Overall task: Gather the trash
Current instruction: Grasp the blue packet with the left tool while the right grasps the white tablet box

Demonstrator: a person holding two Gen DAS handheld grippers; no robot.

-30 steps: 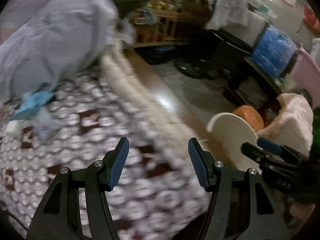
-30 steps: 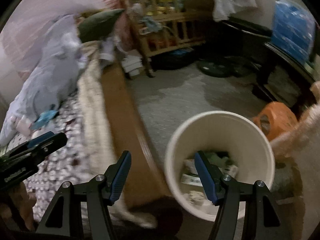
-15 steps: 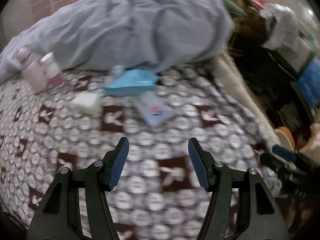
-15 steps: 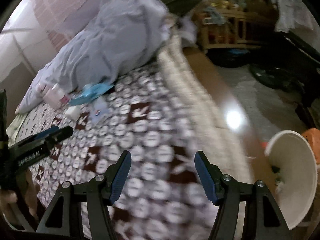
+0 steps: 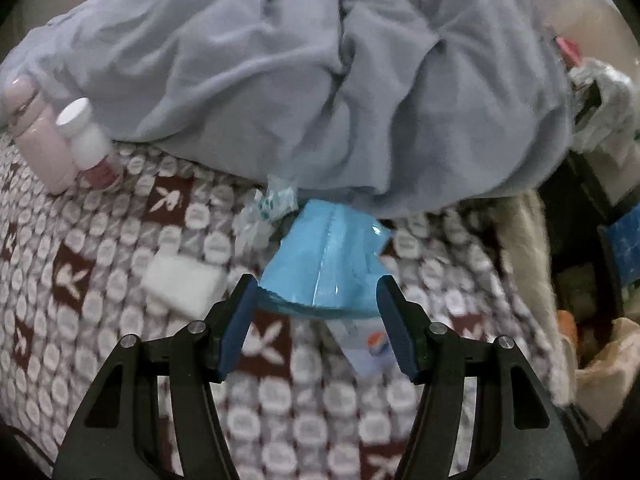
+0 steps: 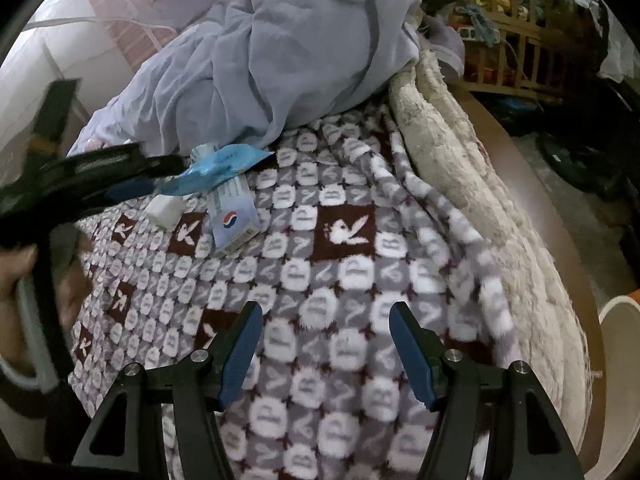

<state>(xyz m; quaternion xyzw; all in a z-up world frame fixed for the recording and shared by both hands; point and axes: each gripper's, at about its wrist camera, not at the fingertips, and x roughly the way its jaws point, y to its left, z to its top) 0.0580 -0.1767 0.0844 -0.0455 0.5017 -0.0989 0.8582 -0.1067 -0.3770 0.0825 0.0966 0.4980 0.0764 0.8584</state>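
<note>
A blue plastic wrapper (image 5: 328, 256) lies on the patterned blanket (image 5: 100, 320) at the foot of a grey quilt. My left gripper (image 5: 316, 284) is open, with the wrapper's near edge between its fingertips; the pads do not press it. Under the wrapper sits a pale box with a red-and-blue logo (image 5: 366, 350). A white folded pad (image 5: 182, 284) and a crumpled clear wrapper (image 5: 264, 212) lie to the left. The right wrist view shows the same blue wrapper (image 6: 224, 164), box (image 6: 234, 216) and pad (image 6: 166, 208), with the left gripper (image 6: 160, 176) at them. My right gripper (image 6: 324, 316) hangs open over bare blanket.
A pink bottle (image 5: 38, 140) and a white bottle (image 5: 86, 140) stand at the quilt's left end. The grey quilt (image 6: 280, 52) fills the back. A shaggy cream cover (image 6: 480, 208) lines the bed's right side. The white bin's rim (image 6: 620, 360) shows at the far right.
Both views swung from the floor and the white bin over to the bed. The left gripper closed in on the blue wrapper, whose near edge now sits between its fingers. The bin slid to the right edge.
</note>
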